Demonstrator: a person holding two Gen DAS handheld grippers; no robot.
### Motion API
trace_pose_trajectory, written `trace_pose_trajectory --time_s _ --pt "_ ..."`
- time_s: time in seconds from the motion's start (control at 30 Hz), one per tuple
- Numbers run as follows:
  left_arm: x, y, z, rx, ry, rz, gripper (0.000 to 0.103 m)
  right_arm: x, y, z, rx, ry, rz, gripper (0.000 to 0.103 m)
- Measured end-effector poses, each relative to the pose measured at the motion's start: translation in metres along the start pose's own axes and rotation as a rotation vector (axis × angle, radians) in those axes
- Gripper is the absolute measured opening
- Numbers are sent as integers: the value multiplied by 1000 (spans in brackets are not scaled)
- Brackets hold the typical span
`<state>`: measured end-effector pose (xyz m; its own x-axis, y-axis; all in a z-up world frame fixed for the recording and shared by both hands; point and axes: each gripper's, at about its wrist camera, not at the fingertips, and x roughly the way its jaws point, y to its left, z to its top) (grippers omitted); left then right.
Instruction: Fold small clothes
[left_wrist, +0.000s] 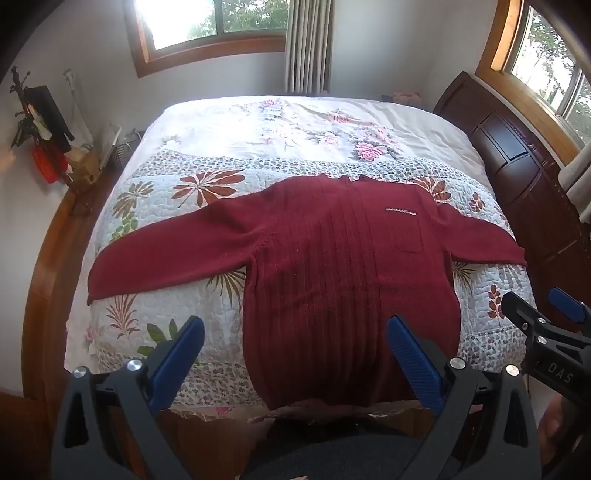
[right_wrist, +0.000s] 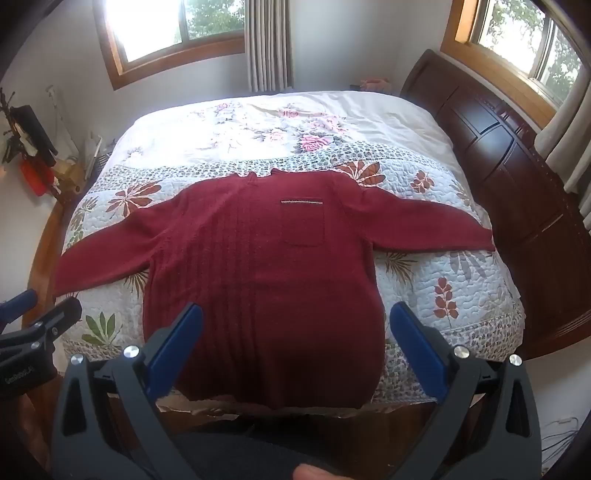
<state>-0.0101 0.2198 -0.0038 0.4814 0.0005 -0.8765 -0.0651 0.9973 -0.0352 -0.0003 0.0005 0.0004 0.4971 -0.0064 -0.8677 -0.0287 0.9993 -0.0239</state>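
Observation:
A dark red knitted sweater (left_wrist: 332, 266) (right_wrist: 266, 266) lies flat on the bed, front up, both sleeves spread out sideways, neck at the far end, hem at the near edge. A chest pocket (right_wrist: 301, 221) with a pale trim shows on it. My left gripper (left_wrist: 295, 332) hovers open above the hem, its blue pads (left_wrist: 413, 354) wide apart and holding nothing. Above the sweater's lower body, my right gripper (right_wrist: 295, 325) is open and empty too. Each gripper shows at the edge of the other's view.
The bed carries a quilted floral cover (left_wrist: 207, 184) (right_wrist: 443, 273). A dark wooden headboard (left_wrist: 524, 177) stands on the right, and cluttered items (left_wrist: 44, 147) sit by the left wall. Windows with curtains (left_wrist: 306, 44) lie beyond. A fingertip (right_wrist: 314, 470) shows at the bottom.

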Motion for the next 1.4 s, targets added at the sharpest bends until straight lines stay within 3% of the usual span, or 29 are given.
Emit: trace_pose_trajectory --time_s 1.4 --pt "-8 5 2 -15 -22 4 99 -5 3 0 -12 -6 17 100"
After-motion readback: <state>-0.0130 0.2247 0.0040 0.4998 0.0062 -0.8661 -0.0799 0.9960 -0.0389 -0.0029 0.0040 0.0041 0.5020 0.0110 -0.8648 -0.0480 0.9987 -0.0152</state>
